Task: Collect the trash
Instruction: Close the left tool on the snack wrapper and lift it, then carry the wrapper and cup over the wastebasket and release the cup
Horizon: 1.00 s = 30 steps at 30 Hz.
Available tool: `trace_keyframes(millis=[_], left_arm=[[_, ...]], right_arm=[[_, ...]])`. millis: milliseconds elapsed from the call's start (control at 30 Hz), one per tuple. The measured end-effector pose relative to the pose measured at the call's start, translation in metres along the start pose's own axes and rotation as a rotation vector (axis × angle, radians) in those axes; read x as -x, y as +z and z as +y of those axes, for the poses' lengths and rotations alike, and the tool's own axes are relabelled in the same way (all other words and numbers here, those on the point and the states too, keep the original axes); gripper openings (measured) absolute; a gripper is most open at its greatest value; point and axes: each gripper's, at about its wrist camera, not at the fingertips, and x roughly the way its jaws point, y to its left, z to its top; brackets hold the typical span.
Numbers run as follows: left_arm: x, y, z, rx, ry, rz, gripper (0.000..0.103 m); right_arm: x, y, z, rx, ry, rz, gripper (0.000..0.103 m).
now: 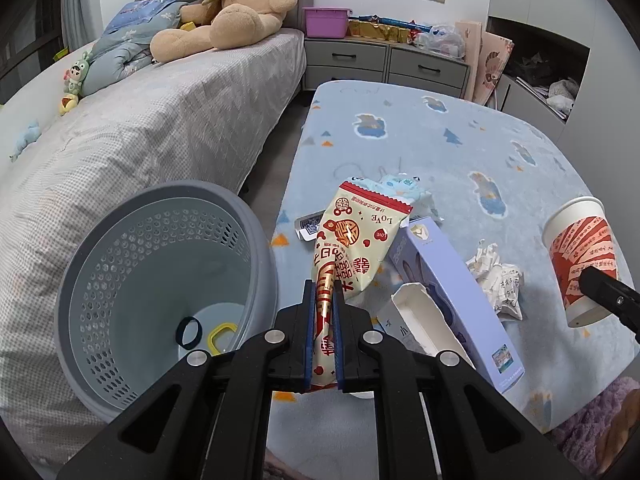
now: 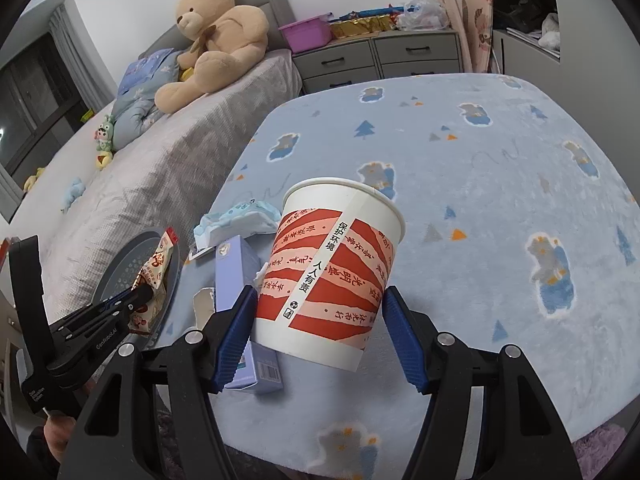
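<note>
Left gripper (image 1: 325,300) is clamped on the lower end of a cream-and-red snack wrapper (image 1: 360,236), which stands up from the jaws toward 12 o'clock, above the blue patterned blanket (image 1: 460,148) and just beside the grey perforated trash bin (image 1: 160,292) at 9 o'clock of it. Right gripper (image 2: 318,320) grasps a red-and-white paper cup (image 2: 332,268), tilted, both blue pads against its sides, held above the blanket. Remaining on the blanket: a lavender carton (image 1: 448,292) at 3 o'clock of the wrapper, crumpled paper (image 1: 496,276) just beyond it, and a tissue pack (image 2: 240,220) at 10 o'clock of the cup.
</note>
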Motion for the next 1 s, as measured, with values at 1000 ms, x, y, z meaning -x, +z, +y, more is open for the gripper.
trace_keyframes(millis=[1000], left_arm=[[0.032, 0.002, 0.082, 0.091, 0.028, -0.075, 0.008]], right_arm=[[-0.033, 0.008, 0.117, 0.158, 0.065, 0.038, 0.063]])
